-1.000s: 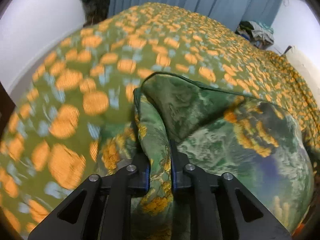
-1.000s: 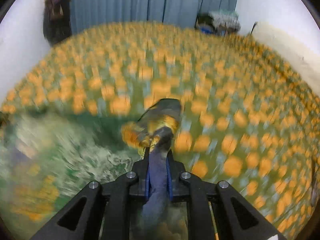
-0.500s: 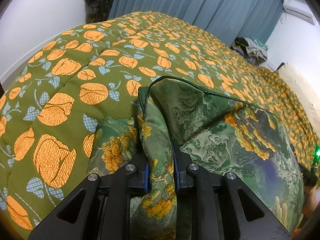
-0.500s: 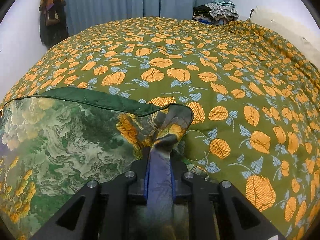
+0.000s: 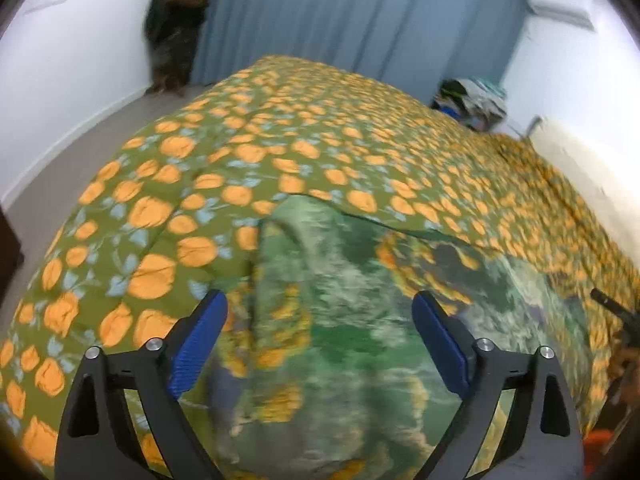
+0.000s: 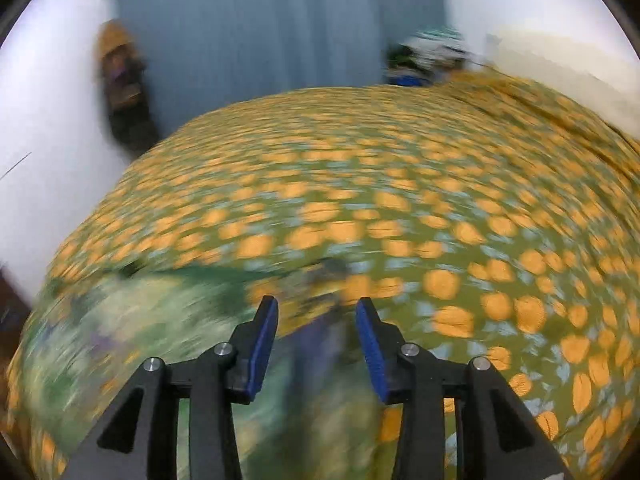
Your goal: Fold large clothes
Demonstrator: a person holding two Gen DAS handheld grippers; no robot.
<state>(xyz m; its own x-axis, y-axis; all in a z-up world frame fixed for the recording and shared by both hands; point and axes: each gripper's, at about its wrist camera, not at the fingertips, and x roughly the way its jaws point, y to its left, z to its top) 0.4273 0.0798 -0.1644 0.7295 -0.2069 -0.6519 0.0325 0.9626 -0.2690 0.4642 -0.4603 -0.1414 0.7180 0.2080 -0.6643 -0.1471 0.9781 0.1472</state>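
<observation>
No brand, label or writing legible anywhere — both views smeared by motion blur.

Green garment (image 5: 344, 320) with painterly print of green, cream, orange-yellow and some purple; soft, thin fabric, dark green hem along far edge. Lying on near part of bedspread (image 5: 248, 160), bunched into a rounded fold at left, spreading flatter to the right.

Left gripper (image 5: 320, 332) spread wide, ribbed blue pads (image 5: 198, 336) well apart, nothing clamped — garment lying below and between them. Right gripper (image 6: 316, 332) parted less widely, blue pads either side of a purplish fold of garment (image 6: 120, 320), not pinching it as far as blur allows.

Bedspread olive, quilted, dotted with orange flowers and pale blue leaves. Beyond: blue pleated curtain (image 5: 360, 16), dark hanging clothes (image 5: 176, 28) far left, heaped laundry (image 5: 472, 100) far right, white walls.
</observation>
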